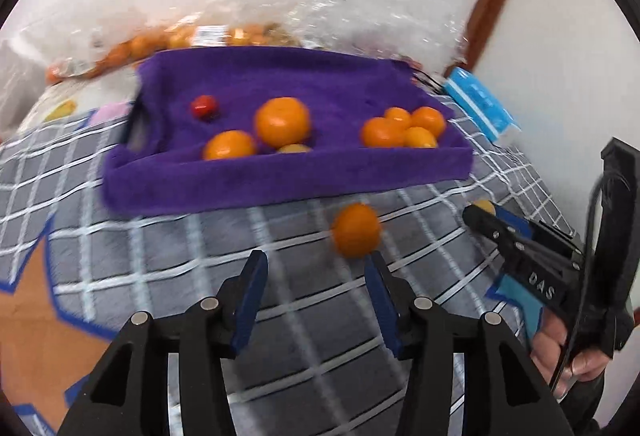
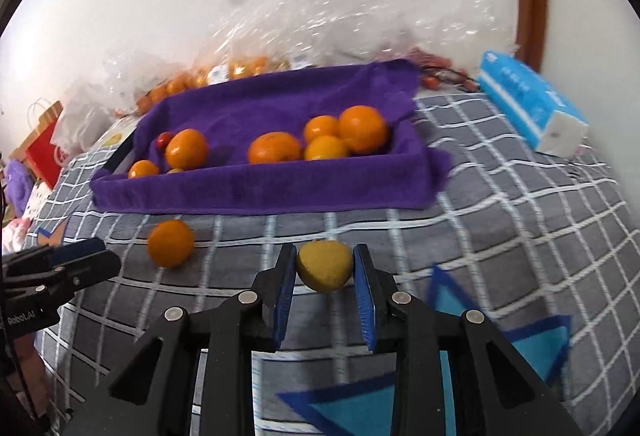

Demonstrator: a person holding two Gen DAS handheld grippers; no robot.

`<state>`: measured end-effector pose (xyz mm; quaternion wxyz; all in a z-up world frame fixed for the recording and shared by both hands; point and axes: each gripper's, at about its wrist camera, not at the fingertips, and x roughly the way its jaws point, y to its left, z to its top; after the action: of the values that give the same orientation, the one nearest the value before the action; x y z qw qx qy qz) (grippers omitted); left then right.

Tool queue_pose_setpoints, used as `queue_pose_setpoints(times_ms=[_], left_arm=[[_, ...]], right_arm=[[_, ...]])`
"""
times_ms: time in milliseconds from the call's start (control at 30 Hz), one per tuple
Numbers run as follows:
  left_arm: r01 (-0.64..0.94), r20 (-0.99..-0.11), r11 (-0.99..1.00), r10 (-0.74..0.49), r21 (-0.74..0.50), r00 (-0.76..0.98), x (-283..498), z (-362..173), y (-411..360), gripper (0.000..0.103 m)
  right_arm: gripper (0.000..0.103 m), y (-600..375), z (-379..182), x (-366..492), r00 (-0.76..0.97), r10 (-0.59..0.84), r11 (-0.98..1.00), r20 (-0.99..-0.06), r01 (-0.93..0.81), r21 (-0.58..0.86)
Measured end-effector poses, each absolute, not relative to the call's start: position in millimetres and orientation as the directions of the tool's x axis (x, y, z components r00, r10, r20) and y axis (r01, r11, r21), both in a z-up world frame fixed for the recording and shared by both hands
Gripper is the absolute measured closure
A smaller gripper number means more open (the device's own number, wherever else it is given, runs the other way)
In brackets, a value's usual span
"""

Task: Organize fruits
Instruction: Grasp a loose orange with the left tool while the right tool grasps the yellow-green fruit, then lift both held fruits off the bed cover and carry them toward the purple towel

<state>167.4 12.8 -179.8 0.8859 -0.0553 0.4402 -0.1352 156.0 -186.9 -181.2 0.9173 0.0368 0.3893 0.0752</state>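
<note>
Checked blanket [image 2: 500, 236] bears purple tray [image 2: 260, 192], loose orange [image 2: 171, 243].

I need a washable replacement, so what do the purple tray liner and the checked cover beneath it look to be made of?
Purple liner: probably terry or microfibre towel, going by its fuzzy, matte nap. Checked cover: apparently soft plush fabric, grey with printed white lines.

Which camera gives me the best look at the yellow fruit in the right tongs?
The right wrist view. There the yellow fruit sits close and whole between the right tongs, which are shut on it. In the left wrist view only a sliver of it peeks out behind the tongs' tip, far off at the right.
</note>
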Motion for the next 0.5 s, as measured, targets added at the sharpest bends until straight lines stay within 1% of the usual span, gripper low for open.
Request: queue_pose_setpoints(times_ms=[100,233,267,300,400,500], left_arm=[[0.210,-0.771,0.961,-0.271,-0.182,0.575,177.0,-184.1,-5.3,0.055],[0.208,-0.775,0.960,-0.274,-0.187,0.569,191.4,-192.4,-19.6,0.055],[0.201,-0.777,0.961,-0.271,-0.188,0.568,193.6,-194.7,-20.2,0.065],[0.198,-0.773,0.962,-0.268,-0.186,0.575,193.4,-194.7,-19.6,0.073],[0.201,-0.772,0.958,-0.285,-0.205,0.569,189.2,-191.2,-13.5,0.073],[0.159,-0.761,0.972,-0.236,-0.175,0.604,173.3,-181.6,6.3,0.073]], right_arm=[[0.074,-197.8,-180.6,150.0,0.691,0.149,0.989,-0.708,-0.097,0.113],[0.074,-205.4,-182.7,146.6,0.680,0.163,0.986,-0.714,-0.093,0.137],[0.074,-204.3,-183.4,146.1,0.678,0.163,0.986,-0.717,-0.095,0.134],[0.074,-203.2,-183.5,145.5,0.677,0.162,0.987,-0.718,-0.097,0.131],[0.074,-195.5,-182.9,144.9,0.673,0.166,0.986,-0.721,-0.115,0.120],[0.074,-182.1,-183.9,144.9,0.665,0.174,0.984,-0.726,-0.140,0.107]])
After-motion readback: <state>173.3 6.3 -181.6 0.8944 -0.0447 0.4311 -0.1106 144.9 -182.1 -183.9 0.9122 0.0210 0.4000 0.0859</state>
